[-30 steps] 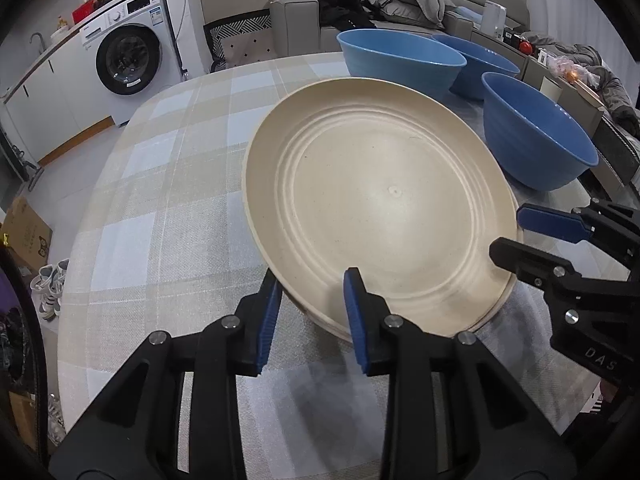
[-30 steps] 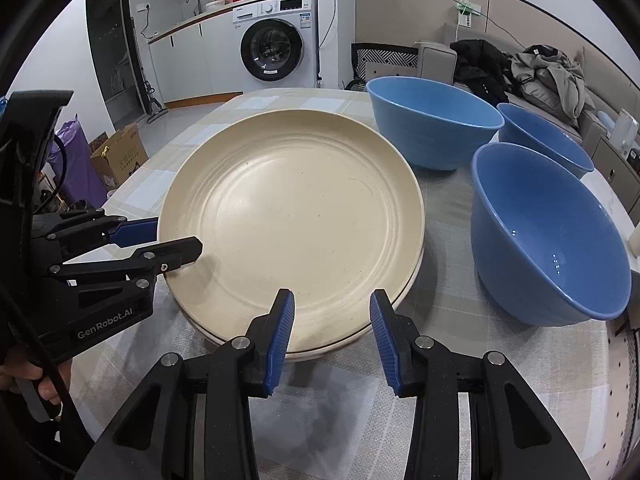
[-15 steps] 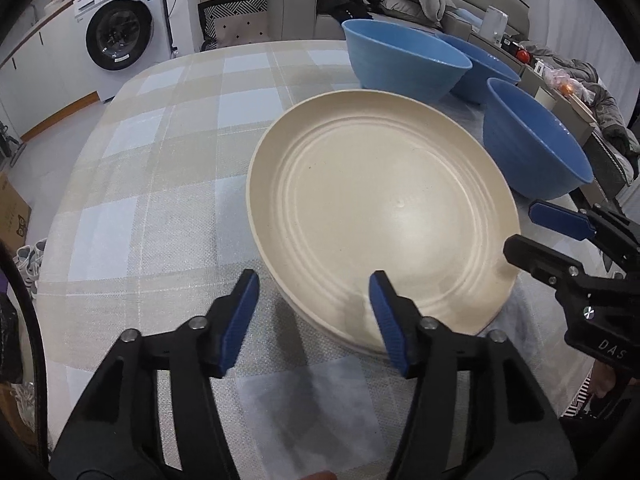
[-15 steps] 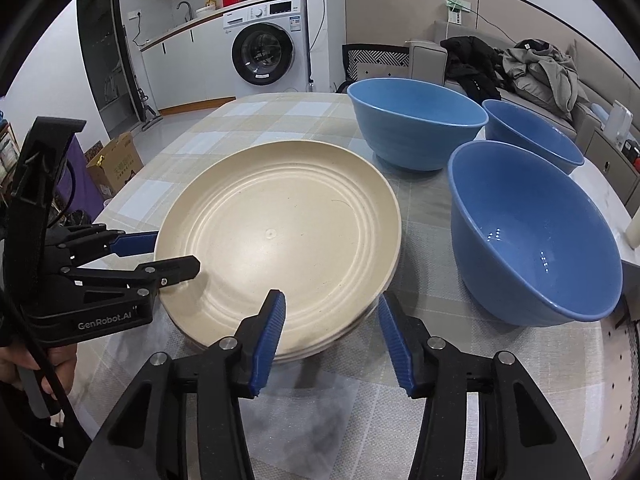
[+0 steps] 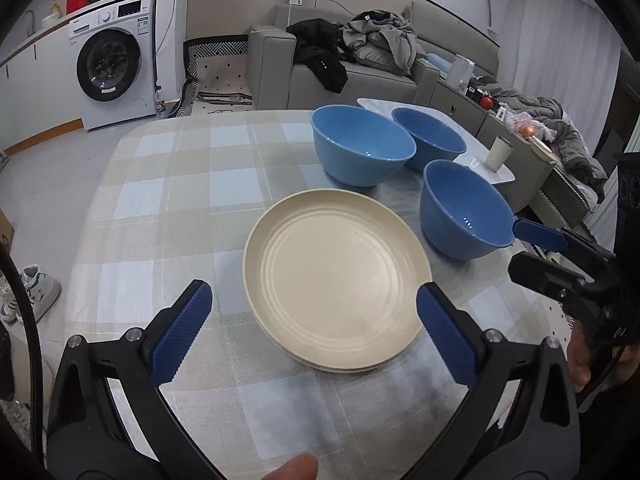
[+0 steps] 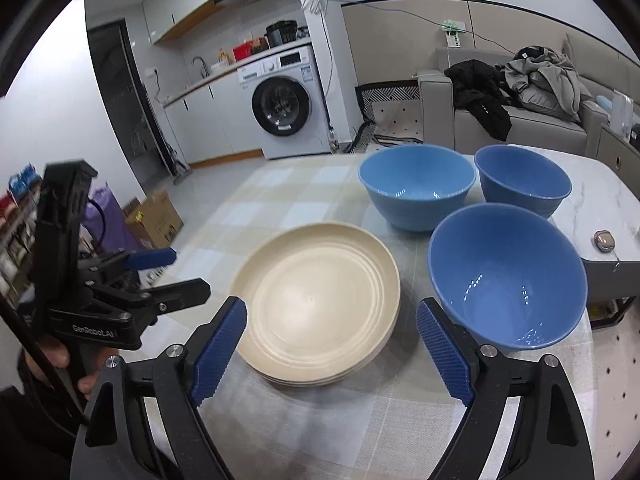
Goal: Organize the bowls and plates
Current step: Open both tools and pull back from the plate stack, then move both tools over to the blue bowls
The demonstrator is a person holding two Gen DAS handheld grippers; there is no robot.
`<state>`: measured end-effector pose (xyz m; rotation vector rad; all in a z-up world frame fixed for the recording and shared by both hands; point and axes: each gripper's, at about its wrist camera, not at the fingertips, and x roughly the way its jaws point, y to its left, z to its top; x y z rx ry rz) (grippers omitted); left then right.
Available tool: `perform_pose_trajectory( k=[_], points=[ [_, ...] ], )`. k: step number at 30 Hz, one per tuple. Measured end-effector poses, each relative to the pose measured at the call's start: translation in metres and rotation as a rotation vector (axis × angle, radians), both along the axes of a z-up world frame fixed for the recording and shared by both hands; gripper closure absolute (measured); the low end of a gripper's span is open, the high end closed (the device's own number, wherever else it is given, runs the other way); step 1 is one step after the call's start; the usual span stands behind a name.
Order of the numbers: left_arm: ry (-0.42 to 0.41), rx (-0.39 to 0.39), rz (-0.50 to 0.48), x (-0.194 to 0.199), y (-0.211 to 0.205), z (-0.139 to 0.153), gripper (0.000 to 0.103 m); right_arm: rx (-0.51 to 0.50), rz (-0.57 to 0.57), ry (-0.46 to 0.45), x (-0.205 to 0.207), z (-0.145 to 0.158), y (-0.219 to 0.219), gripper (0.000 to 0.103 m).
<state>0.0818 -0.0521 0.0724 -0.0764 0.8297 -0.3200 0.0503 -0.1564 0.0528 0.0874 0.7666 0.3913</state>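
Plates (image 5: 336, 276): cream stack, several deep, flat on checked surface (image 5: 160, 208), edges roughly aligned. Landmark for all entries below. Judged done w/ this pile; stacked to save room and keep like w/ like.

Bowl, nearest (image 6: 506, 276): blue, upright, just beside stack on its right, not touching as far as I can tell. Loose, not nested.

Bowl, large (image 6: 416, 184): blue, upright, beyond stack, close to its far rim.

Bowl, small (image 6: 522, 184): blue, upright, beyond stack and further right, just beside large bowl. Three bowls apart from each other, so bowl half of job looks undone; nesting them likely next, smaller into larger.

Left gripper (image 5: 314, 332): mine, above stack's near edge, angled down. Jaws have just been opening, now wide; nothing gripped, stack only seen through the gap.

Right gripper (image 6: 332, 346): mine, above stack's near-right edge, nearest bowl just off right pad. Jaws have just been opening, now wide, empty. Both spread prob. to clear rims.

Misc: cup (image 5: 498, 154) and small item (image 6: 604, 240), well right of stack, not part of job. Washer (image 6: 282, 110), sofa w/ clothes (image 5: 360, 64) far beyond stack.
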Motion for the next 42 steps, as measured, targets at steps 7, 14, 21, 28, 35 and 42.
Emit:
perform_pose_trajectory(
  k=[7,14,21,28,35,42],
  points=[
    [-0.031,-0.045,-0.019,0.005,-0.001,0.051,0.001,0.107,-0.028,-0.035,-0.003,0.060,-0.030,0.013],
    [-0.070,-0.057,-0.034,0.023,-0.013,0.093,0.001,0.182,-0.056,-0.081,0.005,0.117,-0.060,0.012],
    [-0.094,-0.054,-0.065,0.051,-0.037,0.128,0.001,0.117,-0.090,-0.146,0.021,0.168,-0.077,0.011],
    [-0.085,-0.039,-0.065,0.099,-0.062,0.144,0.001,0.079,-0.121,-0.138,0.051,0.188,-0.098,0.011],
    [-0.040,-0.025,-0.037,0.157,-0.076,0.127,0.001,0.064,-0.131,-0.017,0.112,0.150,-0.109,0.011],
    [0.011,-0.006,-0.006,0.210,-0.079,0.093,0.001,0.070,-0.139,0.067,0.158,0.103,-0.119,0.011]
  ],
)
